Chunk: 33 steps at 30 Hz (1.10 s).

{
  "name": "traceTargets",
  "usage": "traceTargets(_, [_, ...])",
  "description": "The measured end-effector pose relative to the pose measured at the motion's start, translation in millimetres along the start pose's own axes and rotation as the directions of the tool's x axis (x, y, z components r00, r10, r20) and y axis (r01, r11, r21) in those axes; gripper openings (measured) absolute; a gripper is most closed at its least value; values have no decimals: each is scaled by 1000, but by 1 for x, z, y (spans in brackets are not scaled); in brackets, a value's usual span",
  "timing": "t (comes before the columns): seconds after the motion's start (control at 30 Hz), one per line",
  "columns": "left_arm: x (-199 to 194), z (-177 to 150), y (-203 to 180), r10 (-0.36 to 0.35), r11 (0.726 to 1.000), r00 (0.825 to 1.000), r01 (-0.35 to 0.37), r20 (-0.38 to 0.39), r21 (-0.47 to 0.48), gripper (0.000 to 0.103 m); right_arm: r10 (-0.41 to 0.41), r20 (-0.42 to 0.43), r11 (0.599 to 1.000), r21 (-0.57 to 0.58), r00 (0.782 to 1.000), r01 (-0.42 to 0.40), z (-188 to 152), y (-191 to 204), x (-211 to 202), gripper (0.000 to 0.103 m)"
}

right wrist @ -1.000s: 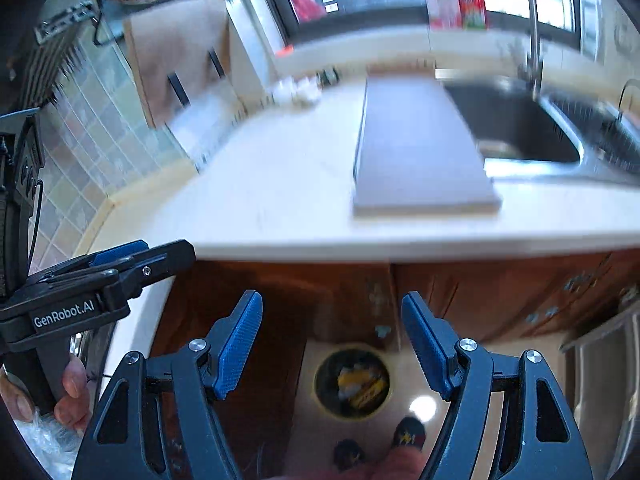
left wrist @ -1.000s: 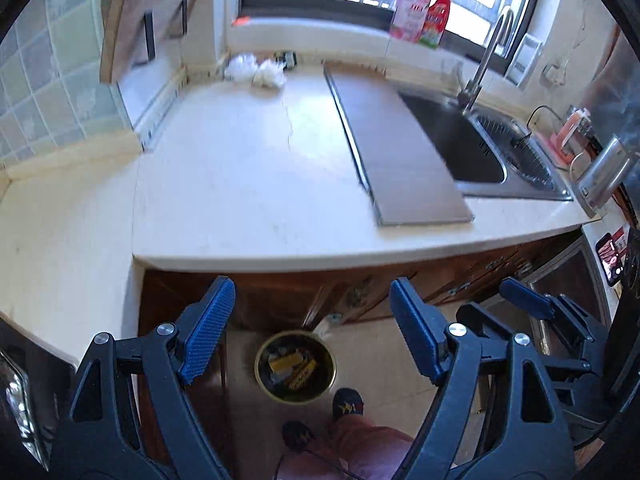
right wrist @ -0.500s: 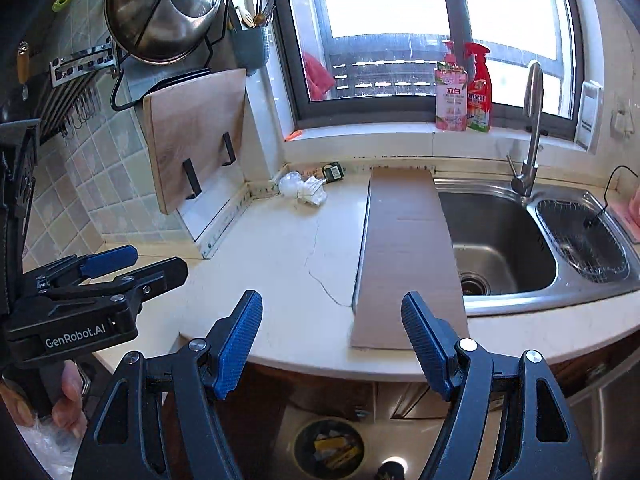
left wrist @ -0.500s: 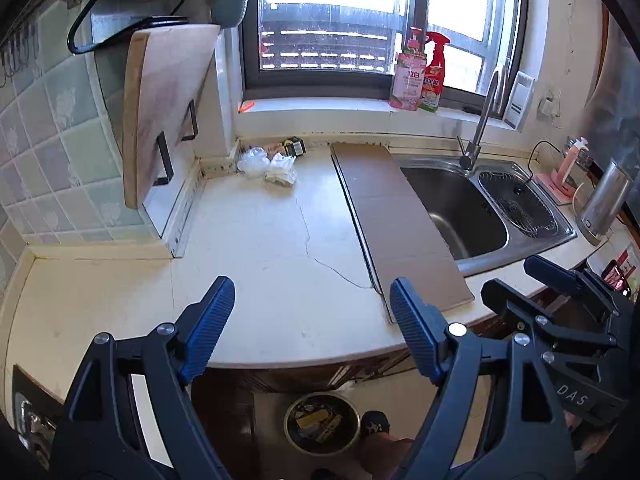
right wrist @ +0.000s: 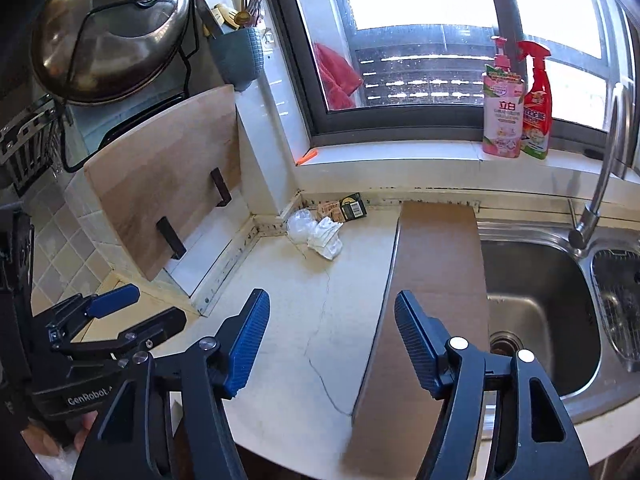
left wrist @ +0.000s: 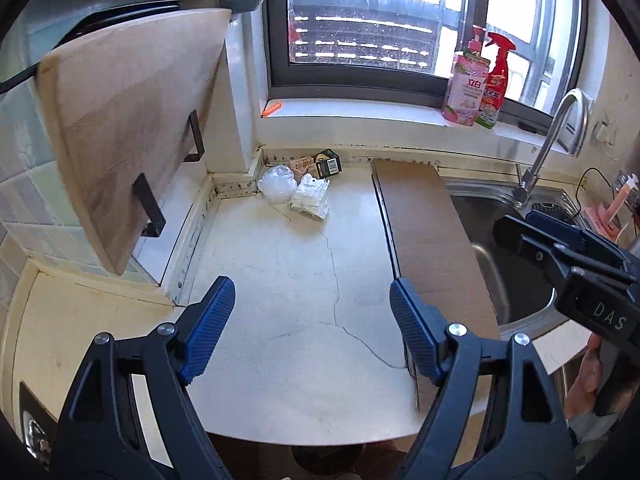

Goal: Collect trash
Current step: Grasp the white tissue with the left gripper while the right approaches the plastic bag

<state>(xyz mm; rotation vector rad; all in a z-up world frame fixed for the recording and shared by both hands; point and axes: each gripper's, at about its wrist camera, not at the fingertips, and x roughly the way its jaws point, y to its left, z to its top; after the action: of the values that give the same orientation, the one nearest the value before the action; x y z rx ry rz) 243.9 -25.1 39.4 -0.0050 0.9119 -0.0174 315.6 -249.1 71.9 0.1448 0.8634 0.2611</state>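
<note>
My left gripper (left wrist: 312,320) gapes wide, empty. Right gripper (right wrist: 332,340): jaws just narrowing, nothing between. Crumpled wrappers (left wrist: 296,192) lie well ahead in countertop (left wrist: 288,280) corner.

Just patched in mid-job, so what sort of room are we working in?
A home kitchen: a steel sink with a faucet, a wooden cutting board racked against tiled wall, and a pot lid hanging above it.

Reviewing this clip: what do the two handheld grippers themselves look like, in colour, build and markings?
Both are black plastic frames with silver screws and blue ribbed finger pads. The left gripper carries white "GenRobot" lettering on its body, seen from the right wrist view. The right gripper shows white "DAS" lettering on its side, seen from the left wrist view.
</note>
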Motion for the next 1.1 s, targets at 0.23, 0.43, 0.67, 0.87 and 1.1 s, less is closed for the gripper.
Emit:
traceTargets(0.23, [122, 72, -12, 3, 999, 992, -10, -127, -53, 74, 54, -56, 999, 8, 997, -54, 83, -58, 108, 62])
traceTargets(0.43, [234, 107, -13, -11, 997, 972, -9, -236, -83, 71, 83, -124, 994, 81, 989, -73, 122, -112, 219, 60])
traceTargets(0.67, [333, 123, -10, 25, 996, 953, -51, -302, -78, 70, 109, -200, 987, 138, 974, -83, 128, -151, 329, 56])
traceTargets(0.87, [381, 120, -12, 67, 997, 932, -79, -356, -19, 70, 147, -225, 981, 156, 963, -114, 119, -162, 374, 56])
traceTargets(1.1, [399, 113, -20, 106, 994, 927, -104, -359, 25, 51, 186, -259, 975, 168, 948, -145, 106, -158, 402, 56])
